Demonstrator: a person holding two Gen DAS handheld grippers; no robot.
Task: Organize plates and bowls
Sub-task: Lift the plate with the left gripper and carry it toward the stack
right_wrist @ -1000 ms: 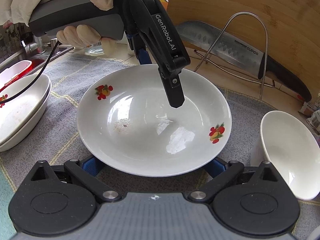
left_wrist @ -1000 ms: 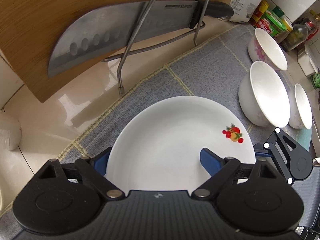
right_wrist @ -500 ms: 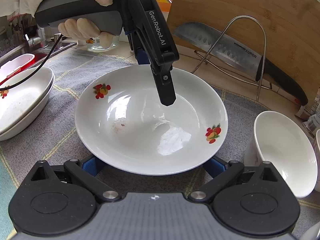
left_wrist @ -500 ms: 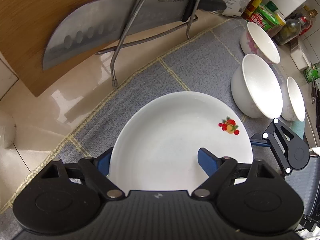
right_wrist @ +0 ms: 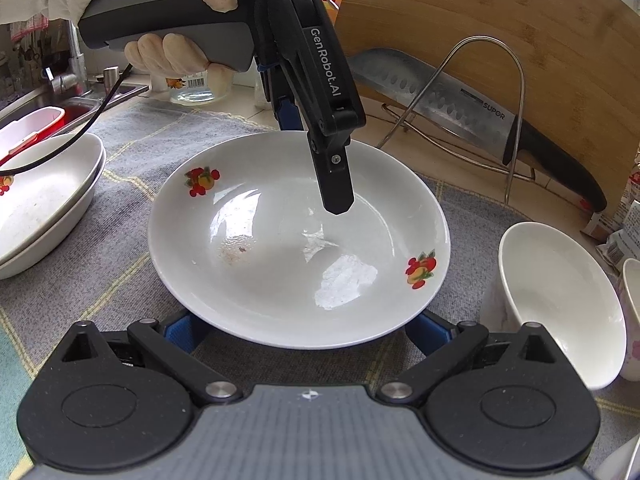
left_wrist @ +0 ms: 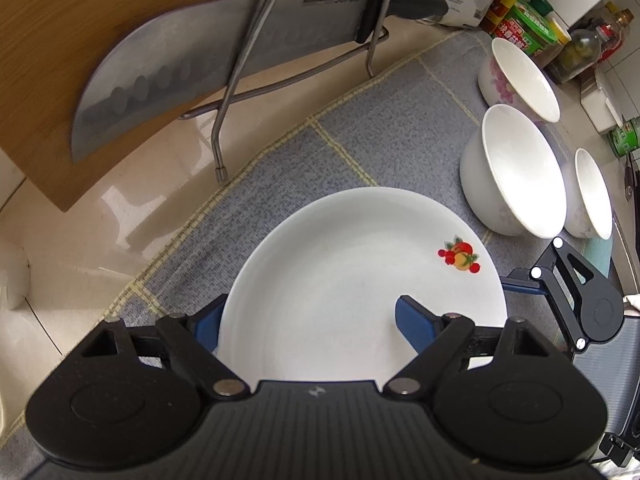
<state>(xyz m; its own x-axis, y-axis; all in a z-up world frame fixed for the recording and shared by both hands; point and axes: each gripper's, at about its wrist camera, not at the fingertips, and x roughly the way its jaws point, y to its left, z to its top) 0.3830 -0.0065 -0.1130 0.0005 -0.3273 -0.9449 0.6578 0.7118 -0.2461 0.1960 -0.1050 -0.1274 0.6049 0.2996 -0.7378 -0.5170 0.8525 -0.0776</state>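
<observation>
The left gripper (left_wrist: 308, 320) straddled the plate's (right_wrist: 280, 280) rim, one finger inside, not visibly clamped; the right gripper (right_wrist: 300, 330) sat wide open under its near edge

A shallow white plate (right_wrist: 298, 248) with two small fruit prints on its rim lies level, centre of the grey checked cloth – its well glossy, with a faint brownish smear. Left of it sit two stacked white plates (right_wrist: 44, 208) (same fruit print, soiled inside). To its right stand three white bowls (left_wrist: 516, 172), upright and close together, the far one pink-flowered.
</observation>
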